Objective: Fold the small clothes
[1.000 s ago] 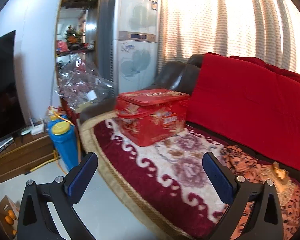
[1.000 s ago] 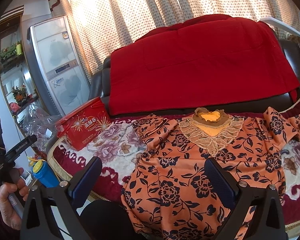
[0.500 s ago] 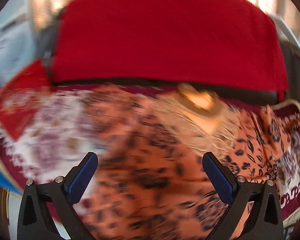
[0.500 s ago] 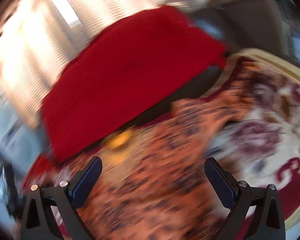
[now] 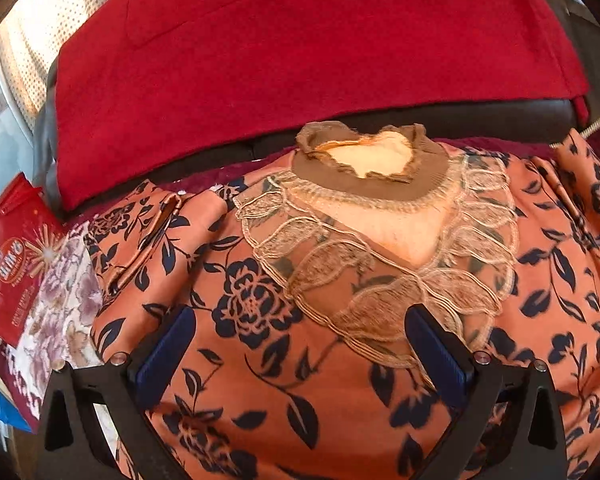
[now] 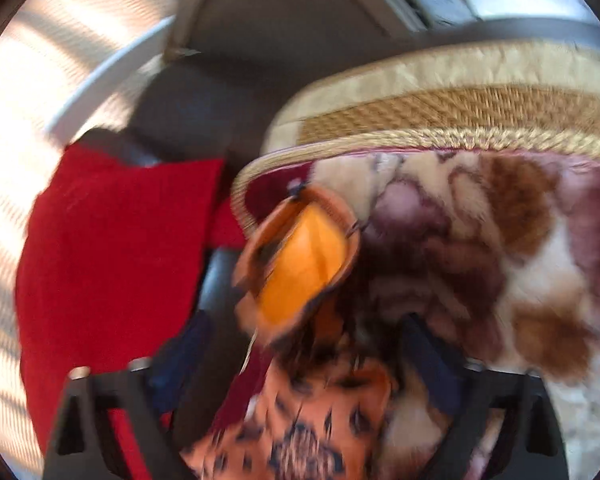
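Observation:
An orange blouse (image 5: 260,320) with dark blue flowers, a lace yoke and a brown collar (image 5: 364,164) lies spread on the sofa seat. My left gripper (image 5: 300,344) is open and hovers over the blouse's chest, just below the lace. In the blurred right wrist view, one sleeve of the blouse (image 6: 300,412) runs up between the fingers to its open cuff (image 6: 300,264). My right gripper (image 6: 304,364) is open around that sleeve, above the floral blanket.
A red blanket (image 5: 300,48) covers the sofa back. A red tin box (image 5: 12,256) stands at the seat's left end. A maroon and cream floral blanket (image 6: 500,248) with a woven gold border (image 6: 440,116) covers the seat.
Both grippers swung fast. The left turned right from the red box to face the blouse's chest. The right turned right from the whole blouse to its right sleeve and came close.

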The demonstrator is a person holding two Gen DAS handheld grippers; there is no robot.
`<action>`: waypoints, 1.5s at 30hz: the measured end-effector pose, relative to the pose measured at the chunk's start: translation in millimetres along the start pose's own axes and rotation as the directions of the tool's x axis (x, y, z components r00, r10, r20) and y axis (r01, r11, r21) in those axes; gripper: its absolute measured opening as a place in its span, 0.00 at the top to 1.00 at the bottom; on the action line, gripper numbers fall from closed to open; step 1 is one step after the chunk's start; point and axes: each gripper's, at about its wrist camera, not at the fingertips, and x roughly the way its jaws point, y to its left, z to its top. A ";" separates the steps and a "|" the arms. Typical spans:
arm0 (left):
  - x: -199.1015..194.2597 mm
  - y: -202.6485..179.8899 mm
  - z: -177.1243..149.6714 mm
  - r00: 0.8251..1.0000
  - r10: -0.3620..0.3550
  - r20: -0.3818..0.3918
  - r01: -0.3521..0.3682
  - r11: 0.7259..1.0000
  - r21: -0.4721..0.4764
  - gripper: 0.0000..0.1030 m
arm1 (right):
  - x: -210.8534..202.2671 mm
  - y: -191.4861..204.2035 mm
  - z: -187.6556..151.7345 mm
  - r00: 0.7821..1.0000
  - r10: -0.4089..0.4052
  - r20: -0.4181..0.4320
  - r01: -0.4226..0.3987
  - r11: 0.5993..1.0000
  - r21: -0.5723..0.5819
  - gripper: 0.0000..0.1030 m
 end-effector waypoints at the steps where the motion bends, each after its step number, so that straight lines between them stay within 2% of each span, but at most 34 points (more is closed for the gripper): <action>1: 3.5 5.4 3.1 1.000 -0.004 -0.003 0.004 1.000 -0.017 0.00 | 11.5 -2.9 4.1 1.000 -0.003 0.008 0.003 0.999 0.046 0.44; 2: 8.8 9.5 6.4 1.000 -0.005 -0.007 0.005 0.999 -0.033 0.00 | 20.1 -6.5 6.3 1.000 0.013 0.003 -0.013 0.997 0.078 0.72; 4: 12.4 21.9 12.2 1.000 -0.003 -0.010 0.002 0.997 -0.074 0.00 | 29.6 -12.3 7.7 0.999 0.046 -0.017 -0.043 0.988 0.151 0.86; 5: 11.7 29.1 14.5 1.000 0.005 -0.004 -0.006 0.995 -0.097 0.00 | 26.9 -14.1 12.7 0.997 0.070 0.013 -0.072 0.985 0.156 0.90; 8: 3.9 51.0 18.6 0.999 0.048 0.024 -0.044 0.987 -0.154 0.00 | 2.4 14.4 14.0 0.988 0.143 0.059 -0.145 0.989 0.032 0.91; 10: -1.5 64.0 19.1 0.996 0.089 0.031 -0.082 0.981 -0.176 0.00 | -22.7 46.0 8.5 0.962 0.271 0.031 -0.270 0.962 -0.031 0.91; 11: -4.4 71.6 18.1 0.994 0.110 0.029 -0.103 0.977 -0.186 0.00 | -34.2 64.7 3.4 0.942 0.335 -0.001 -0.335 0.941 -0.052 0.91; 13: -9.1 89.5 15.0 0.989 0.143 0.031 -0.132 0.966 -0.224 0.00 | -55.4 100.8 -12.6 0.911 0.408 -0.055 -0.412 0.906 -0.097 0.91; 17: -15.3 130.1 8.8 0.978 0.206 0.016 -0.191 0.932 -0.308 0.00 | -120.2 169.3 -93.6 0.826 0.530 -0.190 -0.560 0.809 -0.179 0.91; 19: -18.5 153.2 4.0 0.974 0.226 0.007 -0.209 0.911 -0.356 0.00 | -133.9 207.1 -128.2 0.774 0.573 -0.270 -0.626 0.755 -0.194 0.91; 21: -19.9 174.2 -0.8 0.969 0.247 -0.008 -0.229 0.889 -0.396 0.00 | -139.8 239.9 -173.6 0.730 0.578 -0.365 -0.666 0.720 -0.192 0.91; 22: -21.6 182.1 -3.7 0.965 0.262 -0.015 -0.244 0.878 -0.412 0.00 | -138.6 252.3 -194.7 0.714 0.574 -0.402 -0.677 0.711 -0.189 0.91; 25: -17.5 210.2 -12.0 0.956 0.288 -0.052 -0.280 0.848 -0.450 0.00 | -126.0 274.5 -258.0 0.689 0.534 -0.491 -0.682 0.707 -0.187 0.91; 26: -15.2 217.6 -14.8 0.956 0.286 -0.059 -0.280 0.843 -0.460 0.00 | -115.7 275.0 -276.6 0.682 0.519 -0.515 -0.677 0.715 -0.176 0.87; 28: -12.6 230.1 -20.0 0.954 0.290 -0.075 -0.290 0.831 -0.475 0.00 | -88.4 274.3 -324.6 0.661 0.482 -0.575 -0.652 0.749 -0.122 0.87; 31: -10.0 241.8 -25.3 0.953 0.292 -0.082 -0.294 0.824 -0.484 0.00 | -57.2 266.5 -379.6 0.650 0.426 -0.629 -0.608 0.788 -0.096 0.83; 32: -10.2 244.5 -25.9 0.954 0.290 -0.080 -0.291 0.823 -0.488 0.00 | -43.9 261.6 -400.6 0.642 0.395 -0.657 -0.584 0.807 -0.086 0.73; 33: -11.5 245.0 -26.7 0.955 0.286 -0.076 -0.286 0.823 -0.491 0.00 | -26.8 261.3 -405.5 0.629 0.379 -0.679 -0.571 0.818 -0.072 0.63; 34: -11.2 246.1 -26.9 0.957 0.280 -0.074 -0.280 0.825 -0.490 0.00 | -14.7 257.0 -422.6 0.592 0.350 -0.726 -0.545 0.838 -0.041 0.29; 35: -11.2 246.2 -26.9 0.959 0.273 -0.072 -0.273 0.829 -0.489 0.00 | -19.3 258.6 -441.0 0.570 0.339 -0.748 -0.532 0.846 -0.022 0.11; 36: -11.3 244.8 -25.9 0.962 0.264 -0.066 -0.262 0.834 -0.486 0.00 | -15.7 256.5 -449.4 0.544 0.332 -0.771 -0.518 0.855 0.003 0.11; 37: -12.1 242.8 -24.6 0.965 0.256 -0.059 -0.252 0.838 -0.484 0.00 | -17.8 245.0 -454.4 0.522 0.340 -0.782 -0.535 0.845 0.009 0.11; 38: -12.6 240.0 -23.4 0.970 0.238 -0.047 -0.231 0.845 -0.482 0.00 | -16.3 238.3 -451.0 0.512 0.342 -0.788 -0.553 0.833 0.001 0.11; 39: -12.6 237.4 -22.3 0.976 0.215 -0.037 -0.206 0.852 -0.481 0.00 | -21.8 242.8 -444.3 0.528 0.329 -0.783 -0.583 0.811 -0.052 0.11; 40: -12.5 233.5 -21.2 0.983 0.180 -0.024 -0.169 0.860 -0.481 0.00 | -27.6 242.3 -436.5 0.553 0.320 -0.770 -0.601 0.793 -0.102 0.11; 41: -12.6 228.3 -20.2 0.989 0.147 -0.013 -0.135 0.867 -0.480 0.00 | -37.3 241.6 -423.8 0.596 0.312 -0.740 -0.623 0.762 -0.180 0.11; 42: -12.0 221.6 -19.0 0.994 0.107 0.001 -0.094 0.875 -0.474 0.00 | -46.1 238.7 -414.5 0.629 0.306 -0.715 -0.625 0.746 -0.230 0.11; 43: -10.8 213.6 -17.3 0.998 0.063 0.014 -0.049 0.888 -0.457 0.00 | -54.6 236.6 -396.4 0.690 0.294 -0.661 -0.609 0.730 -0.311 0.11; 44: -8.9 208.3 -15.7 0.999 0.039 0.013 -0.029 0.897 -0.441 0.00 | -59.9 232.8 -379.6 0.738 0.291 -0.609 -0.586 0.723 -0.365 0.11; 45: -4.5 202.1 -13.4 0.999 0.036 -0.009 -0.036 0.908 -0.418 0.00 | -62.8 225.3 -359.9 0.791 0.279 -0.544 -0.545 0.725 -0.421 0.11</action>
